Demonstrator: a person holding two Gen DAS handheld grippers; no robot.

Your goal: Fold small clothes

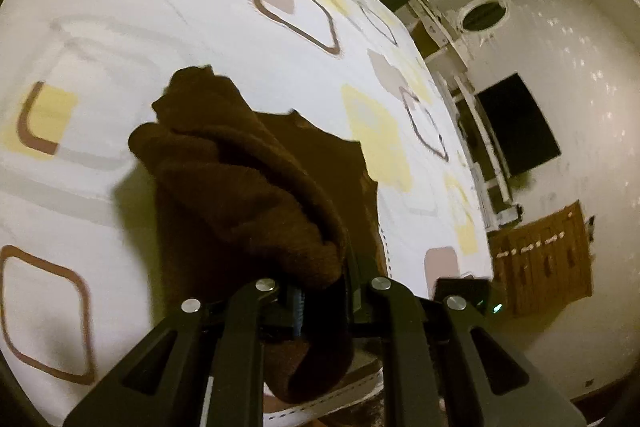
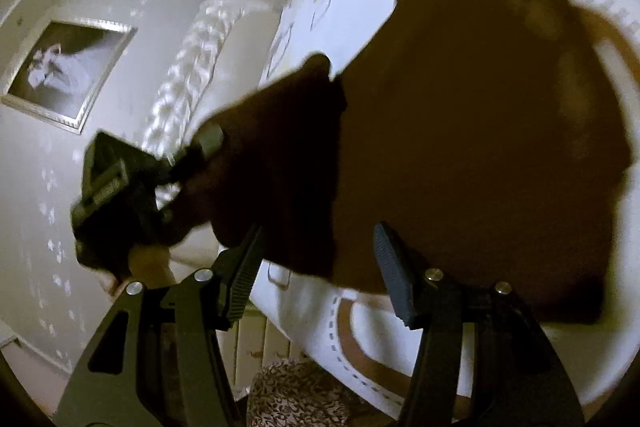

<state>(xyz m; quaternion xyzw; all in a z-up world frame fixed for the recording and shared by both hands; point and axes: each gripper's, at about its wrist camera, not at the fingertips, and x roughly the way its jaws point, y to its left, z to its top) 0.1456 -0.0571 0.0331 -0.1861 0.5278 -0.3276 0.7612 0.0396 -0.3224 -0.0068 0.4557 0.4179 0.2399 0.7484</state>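
Two close wrist views angled down, both on the brown garment (image 1: 256, 195).

No readable text, label, brand, number or sign appears in either view; the framed picture (image 2: 66, 73) on the wall to the right tool's left carries no legible lettering.

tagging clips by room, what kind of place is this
Most likely a room in a home: a table under a patterned tablecloth, a framed picture on a textured white wall, and a small brown garment being folded.
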